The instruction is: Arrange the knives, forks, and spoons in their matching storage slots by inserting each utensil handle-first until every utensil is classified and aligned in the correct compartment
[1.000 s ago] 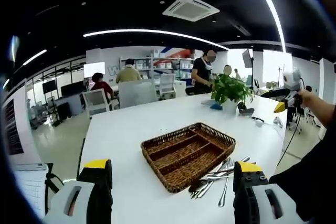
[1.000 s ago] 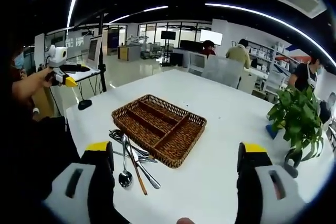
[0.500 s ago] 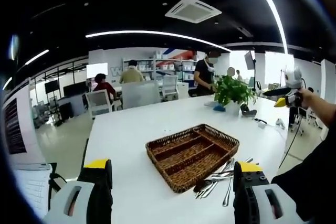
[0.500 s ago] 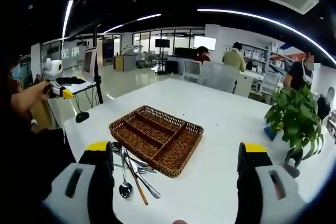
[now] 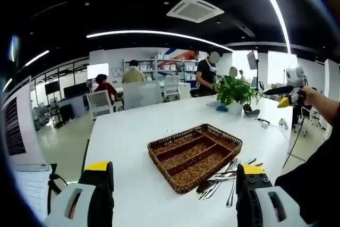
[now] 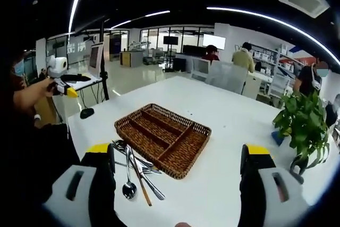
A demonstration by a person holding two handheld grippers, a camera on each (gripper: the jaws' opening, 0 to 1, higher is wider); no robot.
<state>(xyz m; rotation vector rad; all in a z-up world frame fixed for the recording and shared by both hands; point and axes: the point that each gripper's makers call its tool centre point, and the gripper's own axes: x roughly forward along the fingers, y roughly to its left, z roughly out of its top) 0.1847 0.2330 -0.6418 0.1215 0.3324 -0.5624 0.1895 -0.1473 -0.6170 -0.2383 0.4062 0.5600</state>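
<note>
I am standing at a big white table (image 5: 133, 136) in an open-plan office, with strip lights overhead, people at desks far off and a potted plant (image 5: 234, 91) toward the far right of the tabletop. The wicker cutlery tray (image 6: 162, 137) sits in the middle of the table, its long slots and one cross slot all bare as far as I can see. The loose cutlery (image 6: 135, 166) lies in a crossed heap just beside the tray's near edge, touching or almost touching the wicker; I can pick out a spoon (image 6: 129, 176) with its bowl toward me and a darker-handled piece crossing it, but I cannot sort knives from forks at this size. My left gripper (image 5: 172, 198) and my right gripper (image 6: 178, 198) both stand wide apart with nothing between the jaws, held well above the table and short of the heap. Nothing is sorted yet, so I judge the step in hand is the first pick. To do it well I would take the spoon, since it lies on the outside of the pile, and close on it near the bowl end so the handle stays free to lead into the slot. Pulling it out along its own length should keep the crossed pieces from being dragged off with it. A thin polished stem could slip or swivel in the jaws, so a square, centred grip matters before lifting.
</note>
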